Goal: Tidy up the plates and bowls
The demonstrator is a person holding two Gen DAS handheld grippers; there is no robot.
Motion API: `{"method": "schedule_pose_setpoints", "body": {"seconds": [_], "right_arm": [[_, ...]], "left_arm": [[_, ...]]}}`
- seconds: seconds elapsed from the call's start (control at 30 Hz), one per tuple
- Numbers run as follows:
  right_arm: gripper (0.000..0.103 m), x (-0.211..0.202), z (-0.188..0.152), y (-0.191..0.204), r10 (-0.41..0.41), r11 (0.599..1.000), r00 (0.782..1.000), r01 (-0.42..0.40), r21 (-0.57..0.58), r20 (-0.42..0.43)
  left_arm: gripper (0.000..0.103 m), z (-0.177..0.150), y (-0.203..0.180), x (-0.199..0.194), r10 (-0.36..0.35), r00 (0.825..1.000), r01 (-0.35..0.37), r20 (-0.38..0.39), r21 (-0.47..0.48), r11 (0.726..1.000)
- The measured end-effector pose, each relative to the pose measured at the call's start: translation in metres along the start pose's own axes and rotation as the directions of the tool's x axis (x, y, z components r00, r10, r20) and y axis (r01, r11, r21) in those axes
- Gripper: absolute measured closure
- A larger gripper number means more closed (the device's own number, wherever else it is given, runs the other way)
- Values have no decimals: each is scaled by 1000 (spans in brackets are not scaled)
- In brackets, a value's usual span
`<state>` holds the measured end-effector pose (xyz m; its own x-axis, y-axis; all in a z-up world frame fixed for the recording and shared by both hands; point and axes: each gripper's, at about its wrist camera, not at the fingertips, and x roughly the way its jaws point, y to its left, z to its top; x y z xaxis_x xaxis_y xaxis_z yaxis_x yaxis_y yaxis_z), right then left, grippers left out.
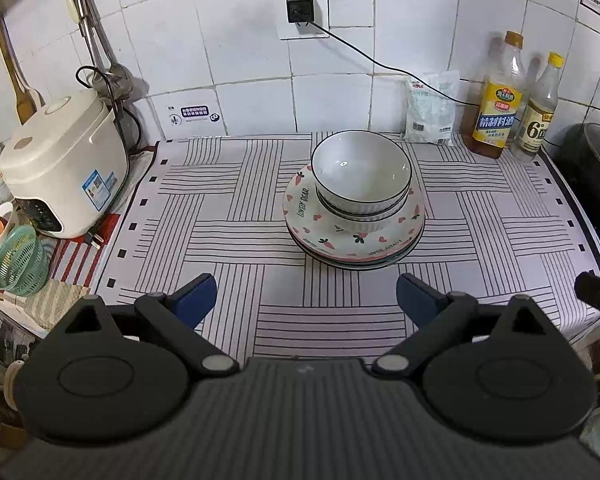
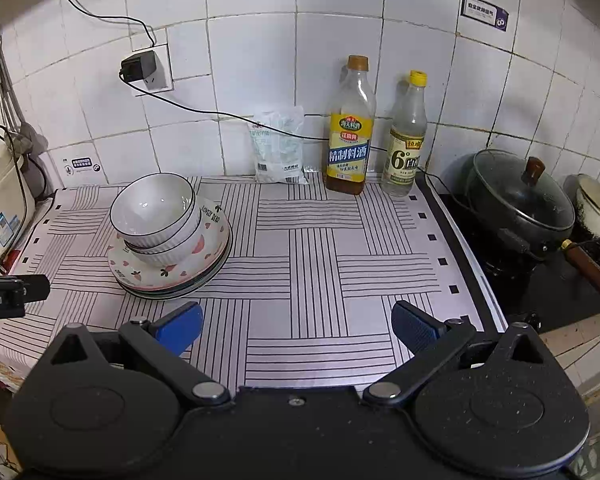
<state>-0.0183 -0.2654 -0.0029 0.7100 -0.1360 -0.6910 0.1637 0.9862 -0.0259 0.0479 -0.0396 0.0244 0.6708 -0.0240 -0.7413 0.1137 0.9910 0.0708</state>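
From the left wrist, your left tool (image 1: pixel 306 298) is spread wide and holds nothing, with the bowls (image 1: pixel 361 182) nested on the plates (image 1: pixel 354 236) mid-worktop (image 1: pixel 236 240) just ahead — both look stacked already, so stay clear of the rims. From the right wrist, your right tool (image 2: pixel 296 326) is wide open and empty too, well right of the stack; the top bowl (image 2: pixel 153 208) is empty and tilts — perhaps only lens distortion.
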Motion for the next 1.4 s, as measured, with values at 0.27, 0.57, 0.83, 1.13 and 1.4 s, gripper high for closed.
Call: {"method": "schedule_pose_setpoints", "body": {"seconds": [0.27,0.57,0.83,1.13,1.4], "right_arm": [[1,0,-4,-4,26,1000,999,-26,-5,40],[1,5,-8,-8,20,1000,999,-21,14,32],[1,4,-7,-5,13,1000,1000,-13,8,24],[1,11,-10,-5,12,1000,1000,-12,-5,5],[1,13,-11,-4,11,1000,1000,-11,-13,3]], "left_arm": [[5,-4,0,-2,-15,1000,15,-5,-23,1000],[5,-10,-1,-5,-11,1000,12,21,-40,999],[5,-13,-8,-5,14,999,-13,46,-32,999],[5,-12,-7,-6,7,999,-5,54,-44,999],[5,-13,-4,-4,-1,998,5,58,-73,997]]}}
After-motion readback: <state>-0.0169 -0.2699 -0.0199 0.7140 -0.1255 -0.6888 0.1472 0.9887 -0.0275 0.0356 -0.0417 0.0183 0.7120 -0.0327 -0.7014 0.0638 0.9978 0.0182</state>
